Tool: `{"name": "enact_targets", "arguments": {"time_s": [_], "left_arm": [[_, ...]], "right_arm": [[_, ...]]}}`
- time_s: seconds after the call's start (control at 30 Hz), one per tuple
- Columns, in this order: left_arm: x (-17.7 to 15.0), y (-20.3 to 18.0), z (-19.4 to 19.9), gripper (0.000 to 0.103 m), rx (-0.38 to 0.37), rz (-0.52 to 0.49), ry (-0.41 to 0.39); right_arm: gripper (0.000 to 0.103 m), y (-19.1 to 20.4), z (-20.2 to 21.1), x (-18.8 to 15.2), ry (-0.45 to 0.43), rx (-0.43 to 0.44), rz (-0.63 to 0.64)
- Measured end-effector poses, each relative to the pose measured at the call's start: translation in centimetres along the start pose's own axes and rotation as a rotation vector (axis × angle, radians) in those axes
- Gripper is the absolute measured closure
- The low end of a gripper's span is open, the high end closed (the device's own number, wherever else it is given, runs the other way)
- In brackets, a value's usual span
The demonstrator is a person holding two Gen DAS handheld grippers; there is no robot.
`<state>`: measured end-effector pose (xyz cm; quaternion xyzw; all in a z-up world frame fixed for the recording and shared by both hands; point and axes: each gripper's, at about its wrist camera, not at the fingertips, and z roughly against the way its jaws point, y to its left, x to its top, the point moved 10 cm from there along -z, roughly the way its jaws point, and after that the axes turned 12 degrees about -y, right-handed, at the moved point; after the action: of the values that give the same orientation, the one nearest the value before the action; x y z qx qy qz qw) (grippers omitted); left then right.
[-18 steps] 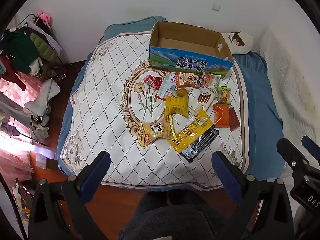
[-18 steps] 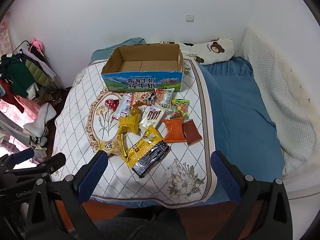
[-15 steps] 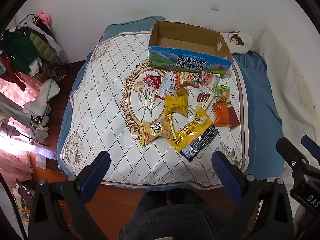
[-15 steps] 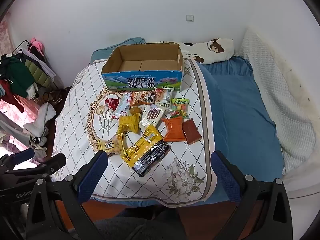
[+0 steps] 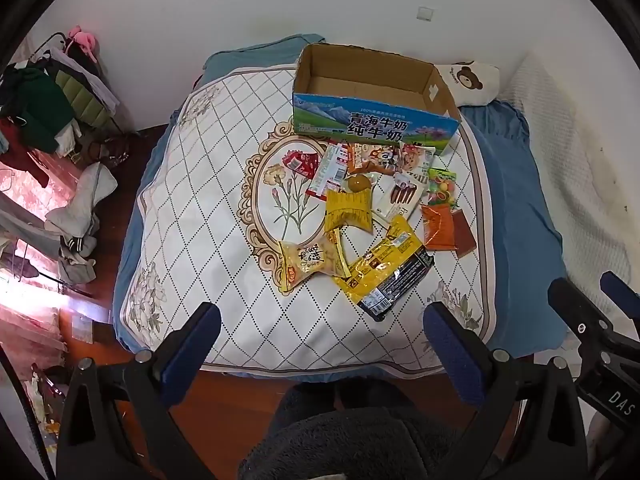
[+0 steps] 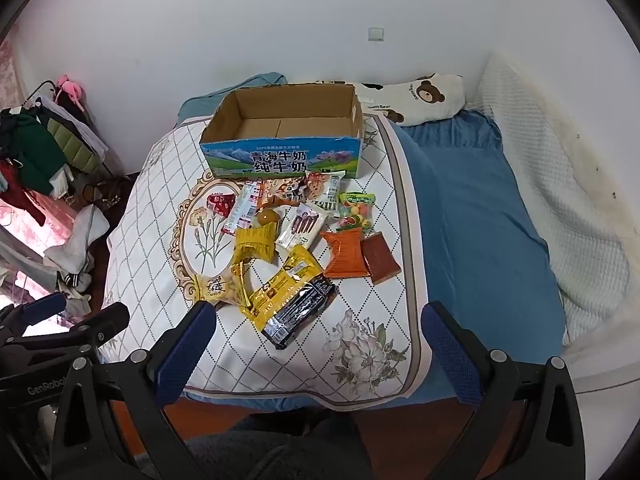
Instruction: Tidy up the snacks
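Cardboard box point(image 6: 280, 120) lay empty, snacks point(image 6: 288, 248) unsorted on the bed point(image 6: 480, 220). We held both tools, left point(image 5: 320, 344) and right point(image 6: 316, 344), fully open and empty; next, we judged, came a descent onto one packet.

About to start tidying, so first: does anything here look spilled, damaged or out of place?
Nothing looks spilled or torn. The snacks lie in a loose, overlapping heap on the quilt in front of the box, which is empty. Both claws are open and hold nothing.

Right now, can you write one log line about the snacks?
stage: start | left gripper: open, empty | right gripper: open, empty | snacks: loose on quilt | milk box: empty
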<state>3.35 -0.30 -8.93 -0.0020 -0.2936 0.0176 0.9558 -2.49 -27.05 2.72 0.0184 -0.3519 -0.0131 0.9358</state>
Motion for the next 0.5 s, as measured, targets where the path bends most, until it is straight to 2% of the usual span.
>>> {"name": "enact_targets", "arguments": {"time_s": [0.5], "left_arm": [[0.09, -0.23, -0.17, 0.0, 0.0, -0.002, 0.0]], "right_arm": [[0.0, -0.23, -0.03, 0.1, 0.001, 0.003, -0.005]]}}
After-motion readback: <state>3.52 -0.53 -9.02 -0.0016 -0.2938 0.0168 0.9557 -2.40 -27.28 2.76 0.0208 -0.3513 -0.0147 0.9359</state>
